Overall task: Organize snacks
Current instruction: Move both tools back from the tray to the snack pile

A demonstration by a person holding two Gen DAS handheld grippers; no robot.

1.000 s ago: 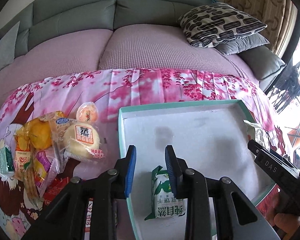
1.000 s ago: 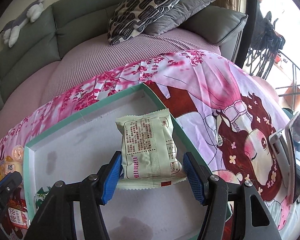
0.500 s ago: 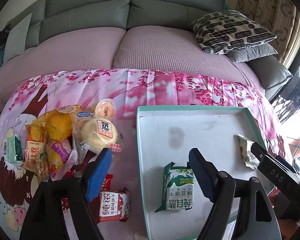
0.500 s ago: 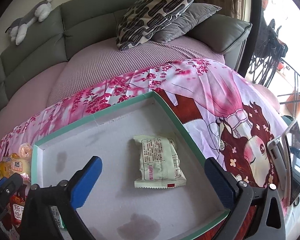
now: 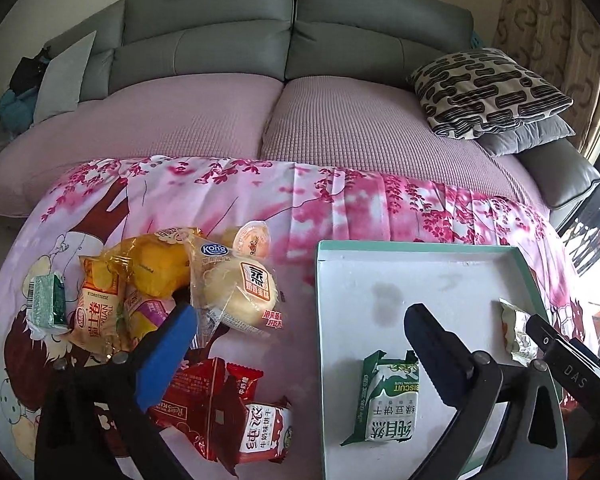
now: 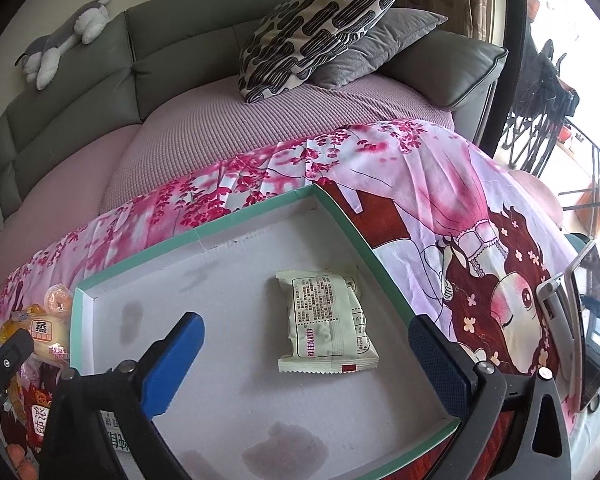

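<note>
In the teal-rimmed box (image 6: 336, 216), our pale biscuit packet (image 6: 326, 322) lies between the right claw (image 6: 306, 354) jaws, untouched; the green biscuit pack (image 5: 386, 402) lies just inside the left claw (image 5: 300, 334), both claws newly spread wide.

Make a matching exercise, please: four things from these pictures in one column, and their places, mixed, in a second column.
Things:
1. green biscuit pack
2. steamed cake
3. patterned pillow
4. plush toy

Places:
A. on top of the sofa back
B. inside the tray
C. on the sofa seat, leaning on a grey pillow
D. on the pink cloth, in the snack pile

Pairs: 1-B, 2-D, 3-C, 4-A
</note>
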